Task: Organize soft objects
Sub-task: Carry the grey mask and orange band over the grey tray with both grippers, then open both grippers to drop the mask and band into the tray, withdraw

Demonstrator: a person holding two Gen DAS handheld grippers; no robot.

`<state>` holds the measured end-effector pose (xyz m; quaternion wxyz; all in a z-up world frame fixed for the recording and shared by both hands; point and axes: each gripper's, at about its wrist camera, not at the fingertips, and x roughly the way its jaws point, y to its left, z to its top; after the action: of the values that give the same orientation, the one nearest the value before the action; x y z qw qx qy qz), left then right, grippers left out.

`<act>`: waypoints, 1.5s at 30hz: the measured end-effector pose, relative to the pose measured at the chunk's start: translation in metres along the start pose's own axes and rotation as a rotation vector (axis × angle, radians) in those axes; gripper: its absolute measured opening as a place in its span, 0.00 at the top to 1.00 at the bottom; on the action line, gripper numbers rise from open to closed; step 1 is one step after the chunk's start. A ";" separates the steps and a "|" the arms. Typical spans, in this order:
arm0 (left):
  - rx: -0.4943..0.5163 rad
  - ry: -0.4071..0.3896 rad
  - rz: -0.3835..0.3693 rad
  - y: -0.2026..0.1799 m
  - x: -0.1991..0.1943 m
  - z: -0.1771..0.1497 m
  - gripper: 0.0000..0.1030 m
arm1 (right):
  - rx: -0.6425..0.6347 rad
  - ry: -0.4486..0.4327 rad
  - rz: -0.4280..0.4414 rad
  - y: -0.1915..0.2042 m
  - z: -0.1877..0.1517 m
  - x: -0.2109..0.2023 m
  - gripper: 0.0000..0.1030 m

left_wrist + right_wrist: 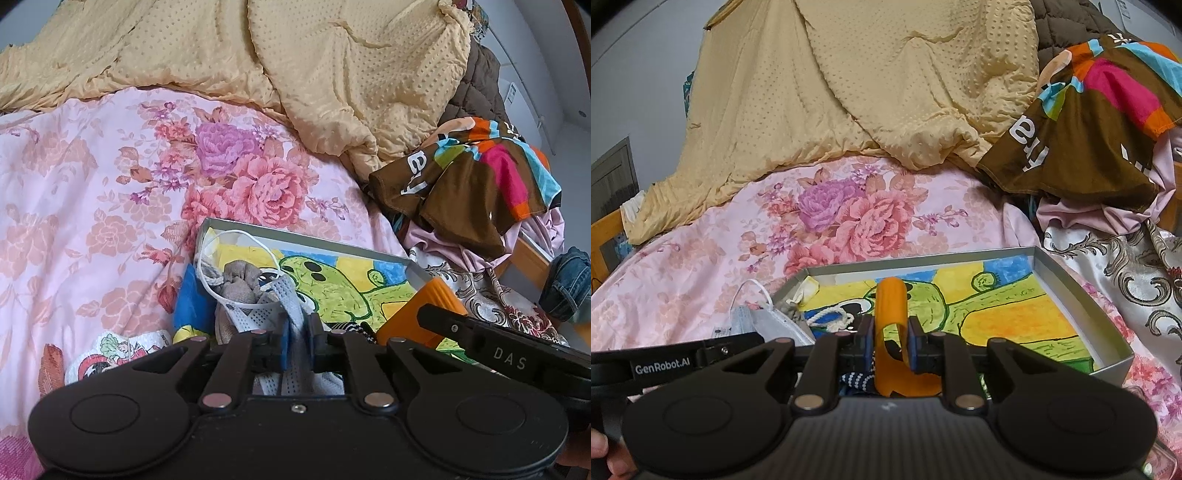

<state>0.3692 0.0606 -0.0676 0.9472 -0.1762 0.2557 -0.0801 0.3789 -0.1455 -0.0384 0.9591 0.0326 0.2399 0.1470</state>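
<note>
Nearest, the left tool (298, 341) was pinching the grey-white face mask (266, 314) between its blue pads at the near left corner of the shallow box (1049, 266), while the right tool (891, 343) was clamped on an orange soft piece (892, 306) standing upright over the box's cartoon-printed bottom. The box lay on the pink floral bedspread (92, 184). Farther back sat a rumpled yellow quilt (332, 74) and, to the right, a heap of colourful clothes (480, 173).

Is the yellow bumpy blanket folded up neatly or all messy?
Messy. The yellow dotted blanket lies crumpled in loose wrinkles over the pink flowered bedsheet, not folded.
</note>
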 end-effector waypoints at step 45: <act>-0.021 -0.086 0.136 -0.010 -0.050 0.006 0.10 | 0.046 -0.056 0.047 -0.007 0.009 -0.039 0.11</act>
<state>0.3293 0.0657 -0.0362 0.9587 -0.1714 0.2270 -0.0053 0.3520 -0.1636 -0.0133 0.9607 0.0641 0.2153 0.1628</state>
